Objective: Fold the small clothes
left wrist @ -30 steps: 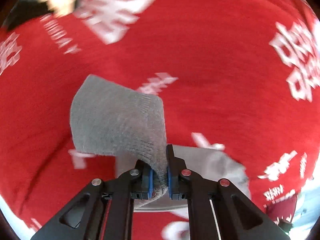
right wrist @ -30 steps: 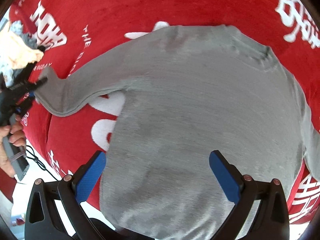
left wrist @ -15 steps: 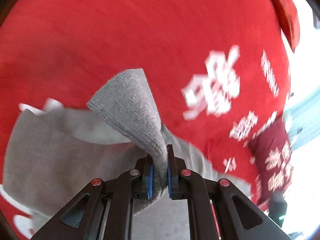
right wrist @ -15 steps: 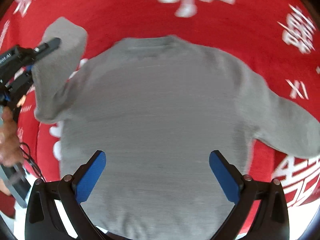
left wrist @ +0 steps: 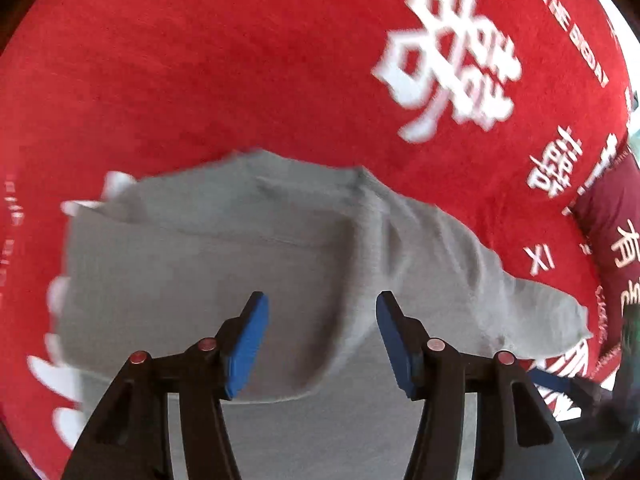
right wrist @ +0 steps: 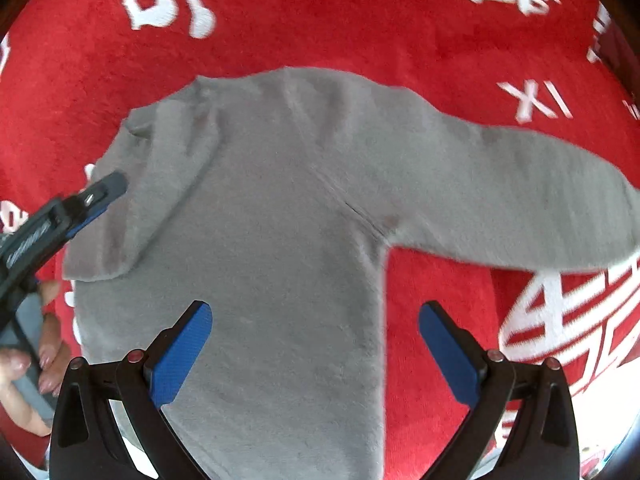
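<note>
1 grey sweater (right wrist: 276,216) lying flat on red blanket (right wrist: 360,24) with white lettering, body spreading toward the bottom of the right wrist view. 1 sleeve (right wrist: 132,200) folded in over the body on the left side of that view, cuff end resting on the chest; the other sleeve (right wrist: 512,192) stretching straight out to the right across the blanket.

Left gripper (left wrist: 318,332) hovering over the folded sleeve, jaws having just been opening, now standing about half apart, blue pads clear of the cloth, nothing pinched between them. Also showing at the left edge of the right wrist view (right wrist: 100,196), tip just beside the folded sleeve, with a hand (right wrist: 28,368) gripping its handle below.

Right gripper (right wrist: 316,344) hanging above the sweater's lower body, jaws spread wide, holding nothing, blue pads framing the hem side and a strip of blanket.
</note>
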Tool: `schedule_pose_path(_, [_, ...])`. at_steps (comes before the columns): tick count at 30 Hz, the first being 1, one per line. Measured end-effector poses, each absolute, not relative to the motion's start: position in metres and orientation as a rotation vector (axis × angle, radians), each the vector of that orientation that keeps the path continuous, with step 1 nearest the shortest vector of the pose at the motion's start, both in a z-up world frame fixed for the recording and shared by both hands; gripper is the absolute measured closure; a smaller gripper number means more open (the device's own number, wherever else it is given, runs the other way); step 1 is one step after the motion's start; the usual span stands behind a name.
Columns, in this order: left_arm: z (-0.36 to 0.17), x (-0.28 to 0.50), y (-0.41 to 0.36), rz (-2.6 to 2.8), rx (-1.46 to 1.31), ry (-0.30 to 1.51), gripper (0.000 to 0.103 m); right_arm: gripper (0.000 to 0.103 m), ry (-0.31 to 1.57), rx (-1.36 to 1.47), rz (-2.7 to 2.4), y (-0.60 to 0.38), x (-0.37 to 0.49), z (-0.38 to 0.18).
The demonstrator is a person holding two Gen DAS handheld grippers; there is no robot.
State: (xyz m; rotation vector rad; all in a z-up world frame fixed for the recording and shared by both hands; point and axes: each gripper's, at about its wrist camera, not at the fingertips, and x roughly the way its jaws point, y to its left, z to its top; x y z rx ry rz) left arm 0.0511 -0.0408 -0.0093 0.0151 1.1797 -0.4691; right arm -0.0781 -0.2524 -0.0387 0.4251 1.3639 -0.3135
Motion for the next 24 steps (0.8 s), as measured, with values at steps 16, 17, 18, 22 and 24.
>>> schedule_pose_path(16, [-0.058,0.123,0.098,-0.044,0.158,1.220,0.020,0.009,1.371,0.079,-0.373,-0.181,0.070,-0.086])
schedule_pose_path(17, [-0.061,0.122,0.101,-0.040,0.157,1.227,0.020,0.009,1.371,0.151,-0.418,-0.199,0.057,-0.087])
schedule_pose_path(18, [-0.064,0.121,0.104,-0.036,0.151,1.238,0.020,0.009,1.373,0.241,-0.462,-0.218,0.042,-0.089])
schedule_pose_path(22, [-0.076,0.127,0.113,-0.031,0.104,1.285,0.020,0.019,1.308,0.507,-0.472,-0.257,0.003,-0.090])
schedule_pose_path(24, [-0.079,0.130,0.113,-0.024,0.093,1.296,0.020,0.020,1.263,0.570,-0.434,-0.261,-0.001,-0.087])
